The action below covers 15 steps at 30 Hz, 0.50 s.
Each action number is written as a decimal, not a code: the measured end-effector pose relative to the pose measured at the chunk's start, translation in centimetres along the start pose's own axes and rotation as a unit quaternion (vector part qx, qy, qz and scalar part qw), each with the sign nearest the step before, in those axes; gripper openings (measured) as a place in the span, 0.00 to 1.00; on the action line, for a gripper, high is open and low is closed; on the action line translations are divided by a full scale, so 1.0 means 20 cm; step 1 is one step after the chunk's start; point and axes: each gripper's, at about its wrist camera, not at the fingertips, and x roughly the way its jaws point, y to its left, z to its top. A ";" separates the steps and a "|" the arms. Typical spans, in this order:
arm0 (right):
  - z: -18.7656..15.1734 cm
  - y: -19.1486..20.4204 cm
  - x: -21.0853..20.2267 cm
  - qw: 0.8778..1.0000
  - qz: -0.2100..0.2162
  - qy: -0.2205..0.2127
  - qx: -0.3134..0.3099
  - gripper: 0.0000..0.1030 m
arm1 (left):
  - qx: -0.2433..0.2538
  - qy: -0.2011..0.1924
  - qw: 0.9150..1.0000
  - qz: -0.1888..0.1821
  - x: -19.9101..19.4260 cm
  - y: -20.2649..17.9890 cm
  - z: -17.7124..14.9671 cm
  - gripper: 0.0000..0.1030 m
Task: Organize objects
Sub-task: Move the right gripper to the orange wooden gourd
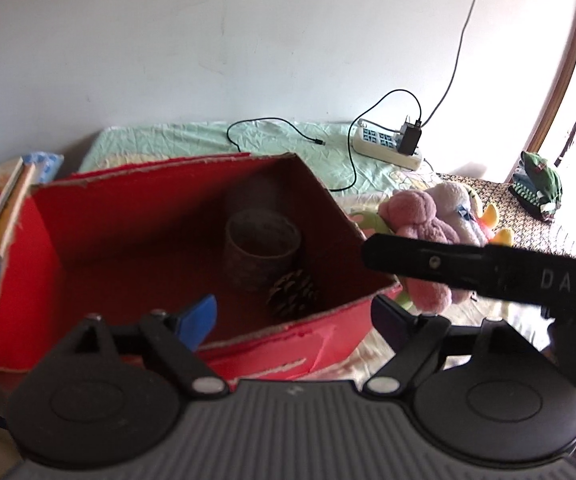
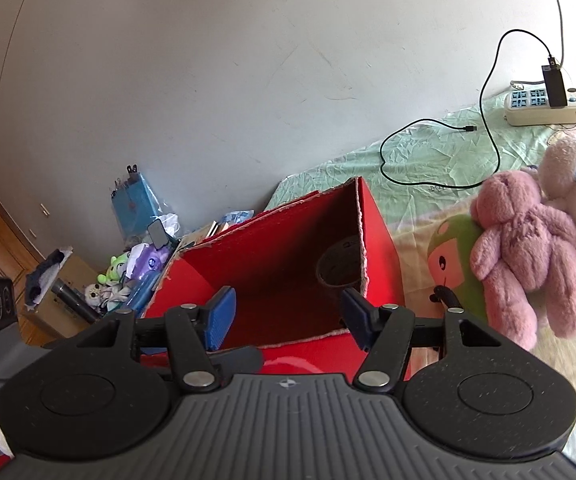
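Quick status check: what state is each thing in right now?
Red box: open, upright.
Gray cup: upright inside box.
Pine cone: inside box.
Pink plush: lying on bed, outside box.
Left gripper: open, empty.
Right gripper: open, empty.

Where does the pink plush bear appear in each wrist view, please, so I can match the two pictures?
Left wrist: the pink bear lies right of centre, just past the red box, partly hidden behind the other gripper's black body.
Right wrist: the pink bear lies at the right edge, in full view on the bed, right of the red box.
Shared landmark: the white power strip by the wall.
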 end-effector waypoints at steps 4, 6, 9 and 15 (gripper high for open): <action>-0.02 -0.04 -0.05 1.000 0.006 0.007 0.024 0.61 | 0.005 0.004 1.000 0.006 -0.04 -0.04 -0.06 0.83; -0.04 -0.06 -0.07 0.999 0.007 0.012 0.036 0.61 | 0.003 0.008 1.000 0.006 -0.04 -0.06 -0.08 0.83; -0.06 -0.10 -0.08 0.998 0.010 0.022 0.055 0.61 | 0.002 0.014 1.000 0.008 -0.06 -0.09 -0.12 0.82; -0.12 -0.13 -0.08 0.996 0.019 0.057 0.069 0.59 | 0.004 0.021 1.000 0.011 -0.08 -0.16 -0.18 0.79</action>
